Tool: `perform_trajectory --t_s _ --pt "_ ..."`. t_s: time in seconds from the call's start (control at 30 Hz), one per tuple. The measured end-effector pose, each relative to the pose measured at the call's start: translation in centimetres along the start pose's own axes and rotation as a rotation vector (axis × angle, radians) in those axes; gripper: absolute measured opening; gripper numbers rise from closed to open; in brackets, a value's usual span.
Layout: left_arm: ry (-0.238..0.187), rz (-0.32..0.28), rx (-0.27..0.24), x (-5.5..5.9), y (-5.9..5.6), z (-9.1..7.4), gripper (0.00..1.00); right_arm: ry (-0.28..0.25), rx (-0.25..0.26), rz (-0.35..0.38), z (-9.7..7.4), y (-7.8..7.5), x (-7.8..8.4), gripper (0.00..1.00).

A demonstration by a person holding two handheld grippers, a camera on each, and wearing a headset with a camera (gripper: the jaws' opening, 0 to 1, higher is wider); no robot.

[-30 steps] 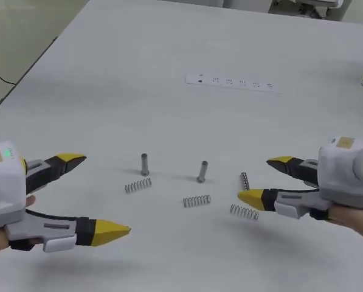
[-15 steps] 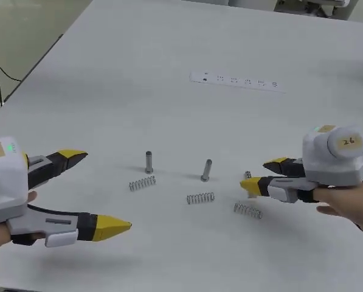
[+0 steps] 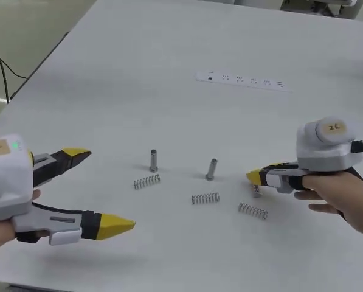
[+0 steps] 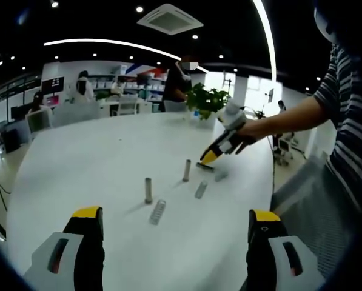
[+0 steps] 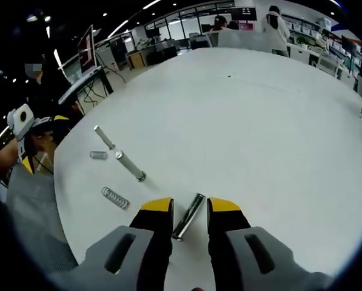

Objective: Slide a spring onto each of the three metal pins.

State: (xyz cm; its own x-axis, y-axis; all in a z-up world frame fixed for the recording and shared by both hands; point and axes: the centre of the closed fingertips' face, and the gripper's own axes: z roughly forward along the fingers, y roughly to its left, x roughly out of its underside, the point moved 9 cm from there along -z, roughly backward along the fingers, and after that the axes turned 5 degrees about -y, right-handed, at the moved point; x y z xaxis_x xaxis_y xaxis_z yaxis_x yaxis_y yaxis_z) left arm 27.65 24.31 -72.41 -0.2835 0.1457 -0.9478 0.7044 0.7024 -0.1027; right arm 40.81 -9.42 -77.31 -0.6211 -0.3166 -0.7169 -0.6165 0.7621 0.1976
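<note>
The left yellow-tipped gripper (image 3: 99, 190) is held level at eight o'clock on the white table (image 3: 169, 91), jaws spread wide and empty. At three o'clock the right gripper (image 3: 257, 177), gripped from above by a hand, sets narrow jaws either side of a short steel pin (image 5: 188, 216), unclamped. Between the grippers stand two upright steel pins (image 3: 153, 160), with three coiled wire springs (image 3: 205, 198) lying loose beside them

White table (image 3: 138, 73) — power strip (image 3: 242, 80)
</note>
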Motion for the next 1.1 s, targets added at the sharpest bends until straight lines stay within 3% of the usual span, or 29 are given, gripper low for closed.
perform_trajectory --t_s 0.27,0.47,0.93,1.1 --pt "0.005 -0.006 -0.001 0.1 0.0 0.0 0.96 0.03 0.031 0.059 0.6 -0.4 0.1 0.1" --pt "0.006 -0.007 -0.008 0.2 0.1 0.1 0.95 0.058 0.044 0.053 1.0 -0.3 0.5 0.09" --pt "0.014 -0.008 0.008 0.0 0.1 0.2 0.95 0.062 0.07 0.051 1.1 -0.1 0.3 0.05" --pt "0.016 -0.006 0.009 0.0 0.2 0.2 0.95 0.017 0.063 0.067 0.6 -0.6 0.2 0.05"
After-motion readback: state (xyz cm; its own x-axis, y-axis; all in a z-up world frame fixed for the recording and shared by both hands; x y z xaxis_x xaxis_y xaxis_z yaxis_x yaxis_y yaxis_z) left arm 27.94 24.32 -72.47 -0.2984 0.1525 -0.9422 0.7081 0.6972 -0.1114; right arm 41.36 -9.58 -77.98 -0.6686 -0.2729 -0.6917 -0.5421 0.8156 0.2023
